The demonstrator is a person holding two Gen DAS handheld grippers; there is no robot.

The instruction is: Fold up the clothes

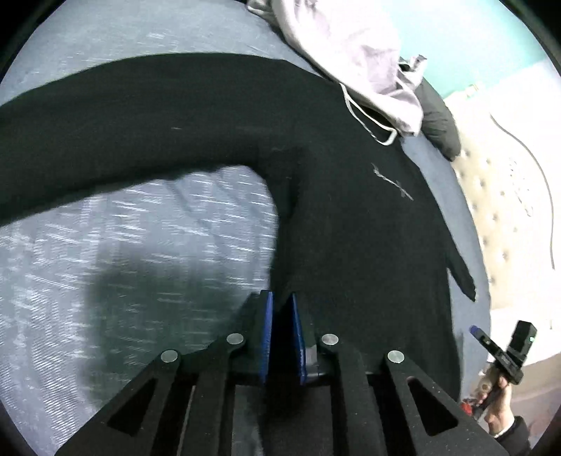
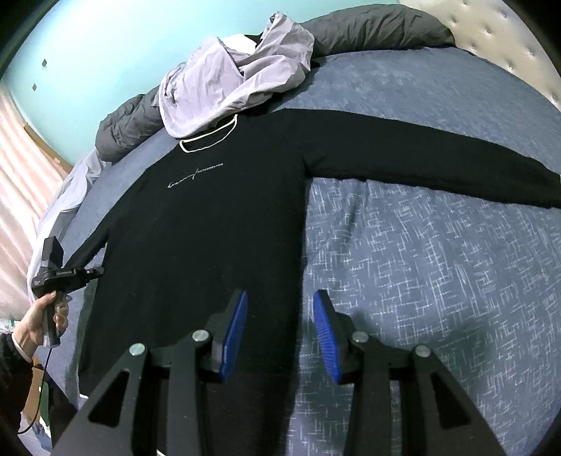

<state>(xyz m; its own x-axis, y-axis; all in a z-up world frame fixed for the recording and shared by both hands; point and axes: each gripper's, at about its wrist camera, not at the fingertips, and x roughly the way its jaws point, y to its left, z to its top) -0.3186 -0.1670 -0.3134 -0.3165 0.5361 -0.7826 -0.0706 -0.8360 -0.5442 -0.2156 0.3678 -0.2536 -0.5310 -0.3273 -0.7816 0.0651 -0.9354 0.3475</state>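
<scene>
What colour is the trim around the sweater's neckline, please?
White, clearest in the right wrist view: neckline trim.

— Bedroom in a home?
— Clearly: wide bed (image 2: 438, 228) under a blue patterned cover, tufted cream headboard (image 2: 508, 45) at far right, grey pillows (image 2: 378, 31) along the far edge, turquoise wall (image 2: 105, 45) behind, pale curtain (image 2: 21, 147) at left.

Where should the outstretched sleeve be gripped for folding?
On the black sweater, probably take the outstretched sleeve near its far end, pinching an edge from above: it lies flat and straight on the bed, so only an edge offers purchase.
</scene>
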